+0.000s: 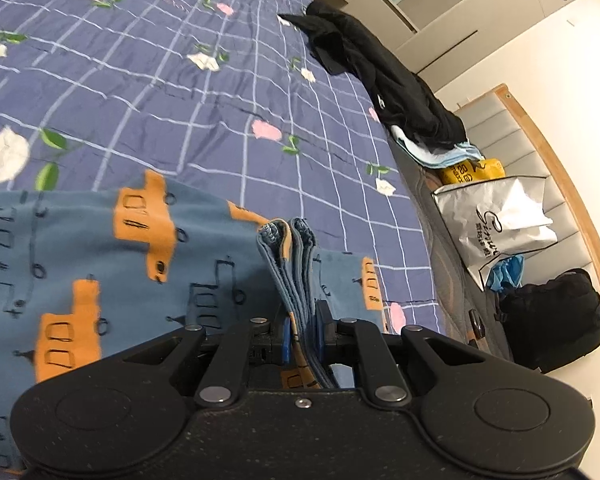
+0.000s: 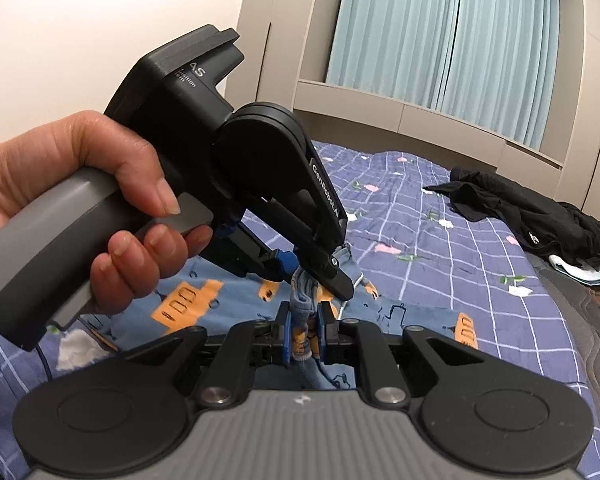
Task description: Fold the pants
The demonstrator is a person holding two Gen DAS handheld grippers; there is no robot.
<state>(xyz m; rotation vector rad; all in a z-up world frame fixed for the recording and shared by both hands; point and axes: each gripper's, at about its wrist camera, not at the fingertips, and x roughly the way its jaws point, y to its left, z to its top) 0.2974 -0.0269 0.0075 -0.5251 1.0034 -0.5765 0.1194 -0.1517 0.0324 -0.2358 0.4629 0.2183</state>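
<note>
A: Pants (image 1: pixel 100 264), blue with orange trucks, are spread on the checked bedspread (image 1: pixel 180 80); a bunched edge is clamped in the left gripper (image 1: pixel 302 336), and another in the right gripper (image 2: pixel 304 334).

B: Both edges are probably held together so one end can be carried over the other.

A: The hand (image 2: pixel 80 184) on the left gripper is shown only by the right wrist view; the white bag (image 1: pixel 500 224) beside the bed only by the left.
</note>
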